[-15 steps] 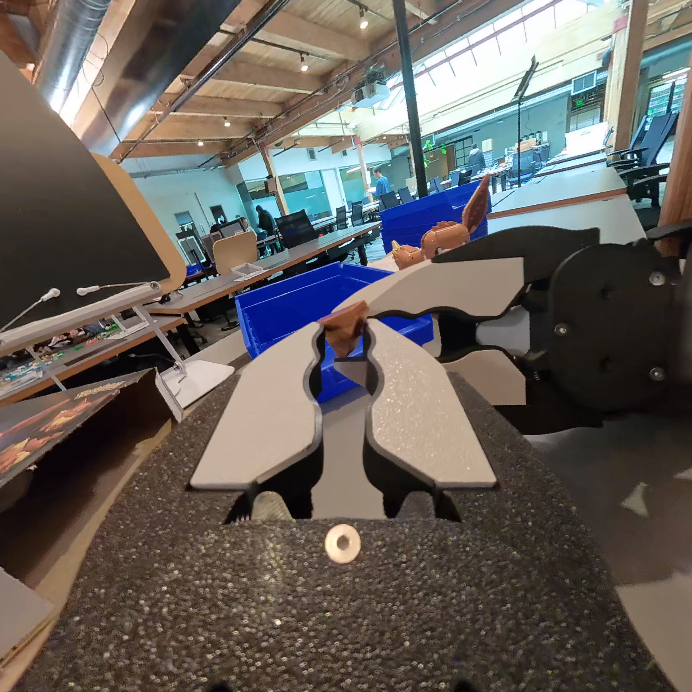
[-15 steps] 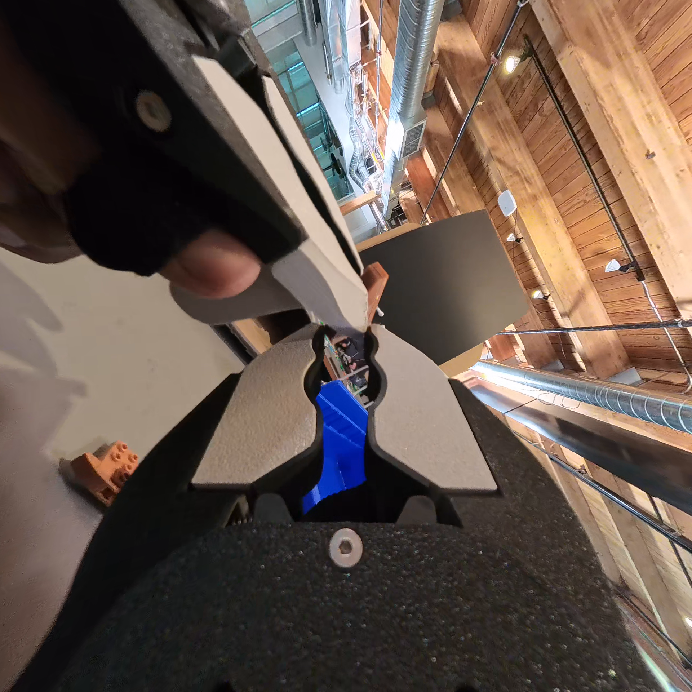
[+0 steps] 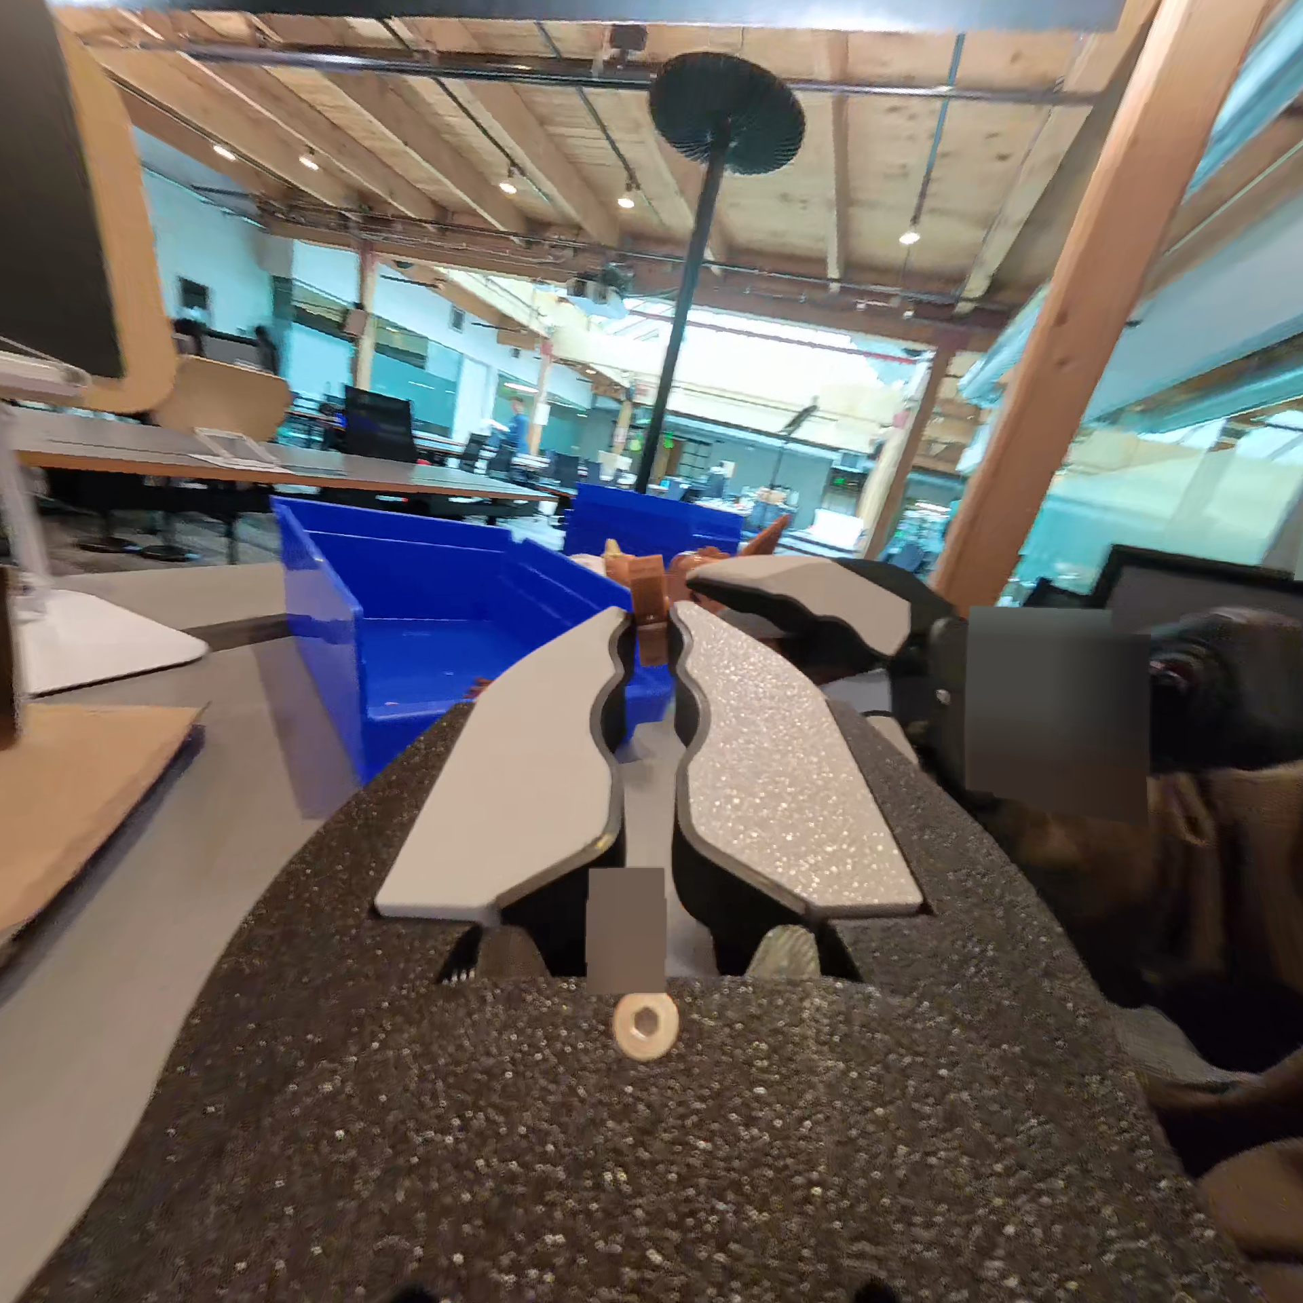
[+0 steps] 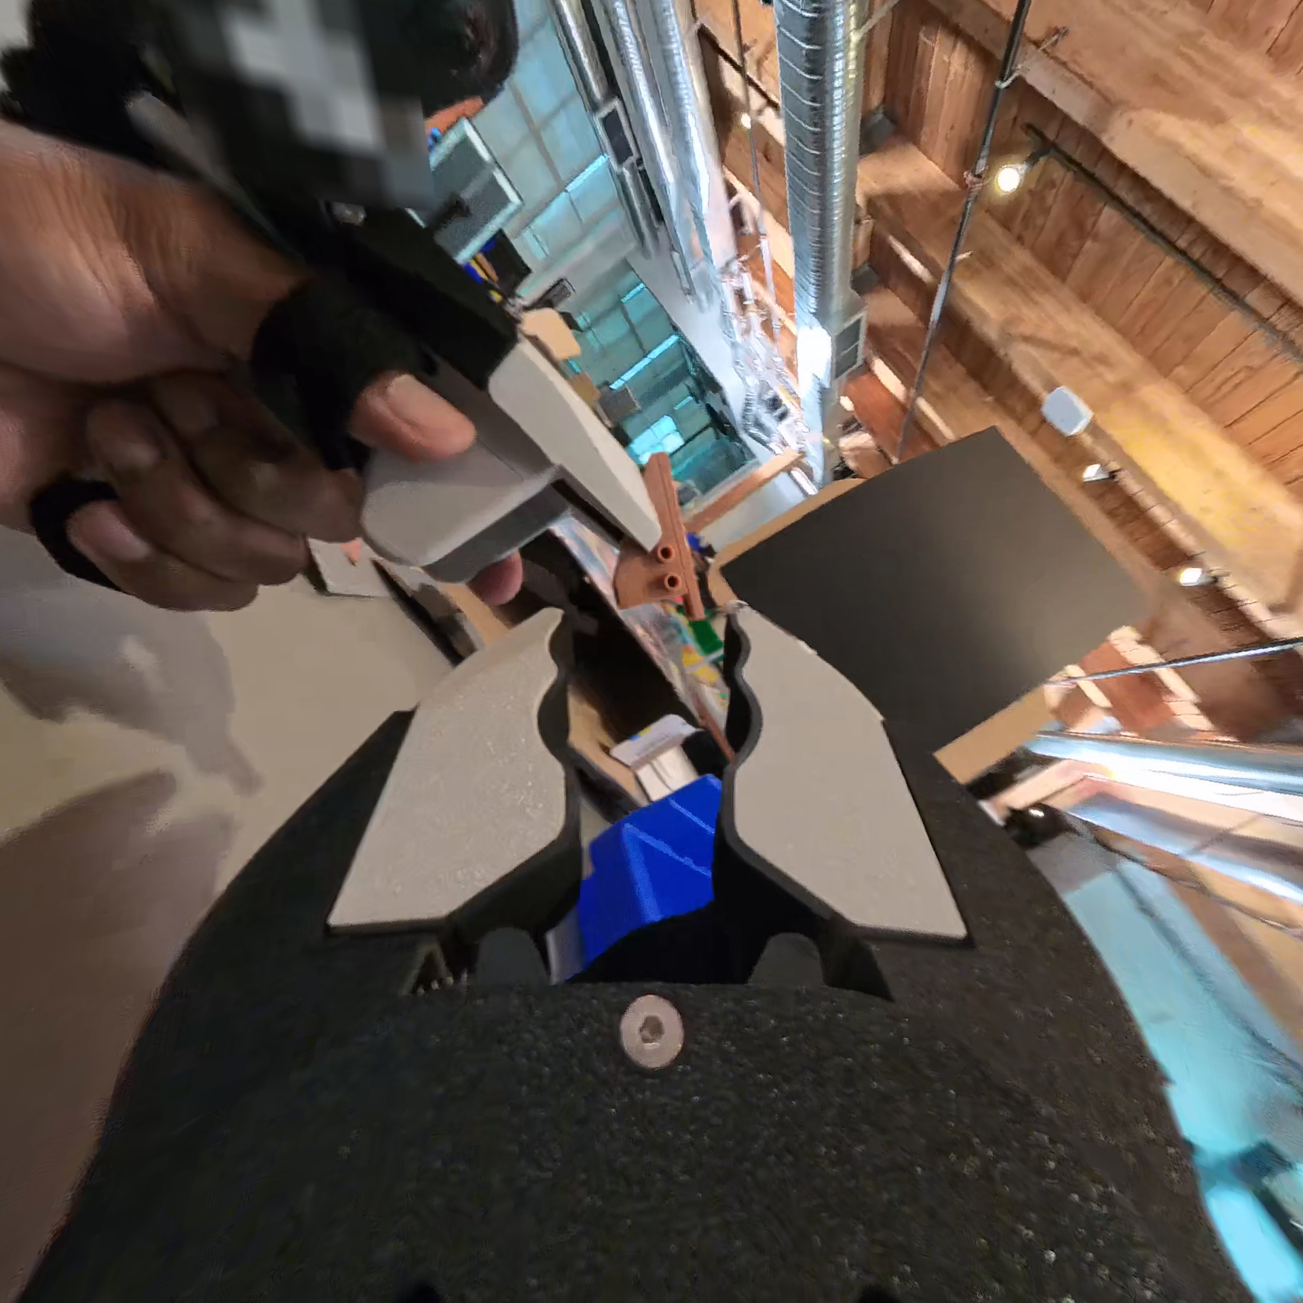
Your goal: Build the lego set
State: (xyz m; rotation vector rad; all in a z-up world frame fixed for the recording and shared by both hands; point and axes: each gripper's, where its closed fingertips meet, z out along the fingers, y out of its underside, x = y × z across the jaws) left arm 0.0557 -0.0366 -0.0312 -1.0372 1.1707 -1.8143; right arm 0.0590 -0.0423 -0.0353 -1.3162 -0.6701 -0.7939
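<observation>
The left gripper [image 3: 647,620] is nearly closed, its grey fingertips pinching a small brown toy brick [image 3: 650,599] that stands upright between them; in the right wrist view the same brick [image 4: 659,557] shows two round studs and a thin flat plate along one edge, sticking out past the tip of the left gripper [image 4: 634,522], which a hand [image 4: 162,395] in a dark fingerless glove holds. The right gripper [image 4: 645,627] stands wide with nothing between its fingers, its tips just below the brick and not touching it. Beyond the left fingertips sits an open blue plastic bin [image 3: 423,620] with smooth straight walls on a grey table [image 3: 233,761]; more brown toy pieces [image 3: 705,564] lie behind it, before a second blue bin [image 3: 656,522]; a white stand base [image 3: 92,649] and cardboard [image 3: 77,782] lie to the left; the room is a large open office with timber ceiling beams [image 3: 493,120], a black pole [image 3: 687,282] and metal ducts [image 4: 818,176].
</observation>
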